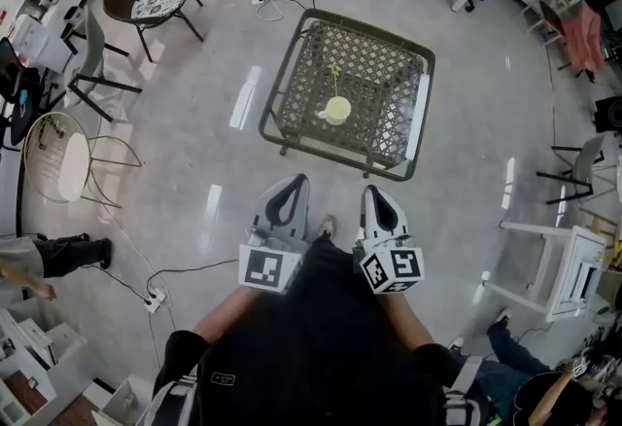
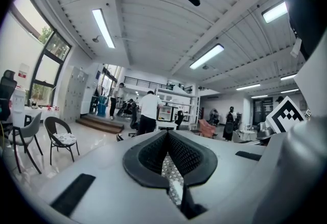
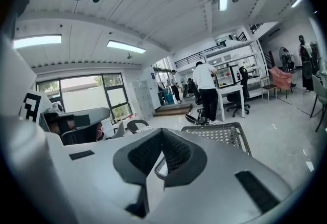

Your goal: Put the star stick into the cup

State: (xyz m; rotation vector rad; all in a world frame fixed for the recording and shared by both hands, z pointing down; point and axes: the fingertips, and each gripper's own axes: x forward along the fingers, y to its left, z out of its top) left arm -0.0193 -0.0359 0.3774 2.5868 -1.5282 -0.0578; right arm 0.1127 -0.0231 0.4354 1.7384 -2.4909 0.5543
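Office floor, lattice table ahead: star stick runs away from cup far side, well beyond left gripper and right gripper, both clamped empty

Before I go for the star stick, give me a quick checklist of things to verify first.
1. Grey left gripper empty: ok, jaws together on nothing.
2. Grey right gripper empty: ok, jaws together on nothing.
3. Jaws open for a grasp: not ok.
4. Pale yellow cup upright on the dark lattice table: ok.
5. Thin yellow-green star stick free to grasp: cannot tell.
6. Grippers over the table: not ok, both near the body.
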